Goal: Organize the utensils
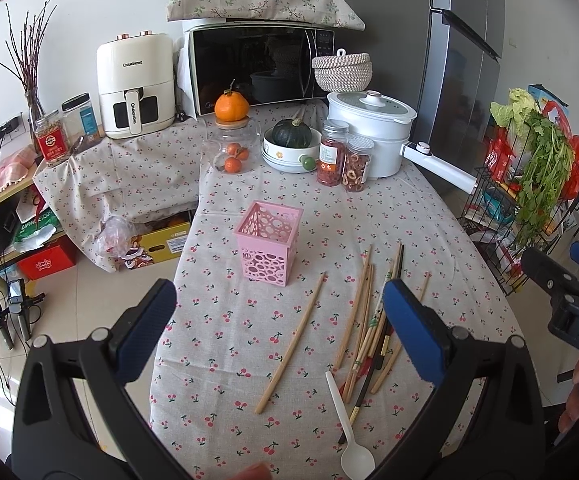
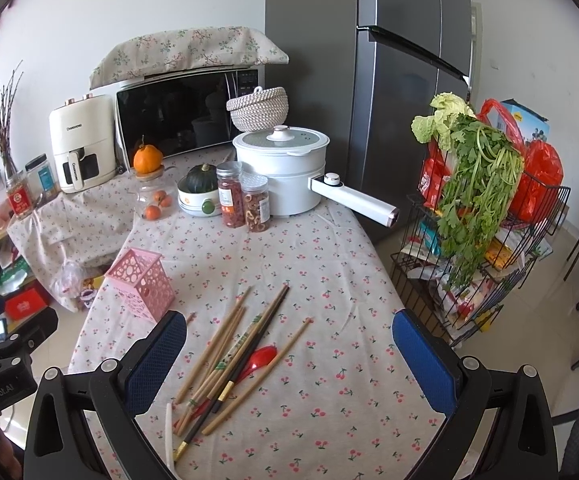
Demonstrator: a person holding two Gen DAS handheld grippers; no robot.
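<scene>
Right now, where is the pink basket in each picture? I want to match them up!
Left wrist view: the pink basket stands near the middle, on the cherry tablecloth, left of the chopstick pile.
Right wrist view: the pink basket is at the left, near the table's left edge, above the left blue pad.
Shared landmark: the white pot with the long handle, at the table's far end in both.

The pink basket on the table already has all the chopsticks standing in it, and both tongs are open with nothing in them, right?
Not quite. The pink basket is empty; the left wrist view shows the chopsticks lying loose on the tablecloth beside it, with a white spoon. The rest is right: the left tongs and right tongs are both open and hold nothing.
</scene>
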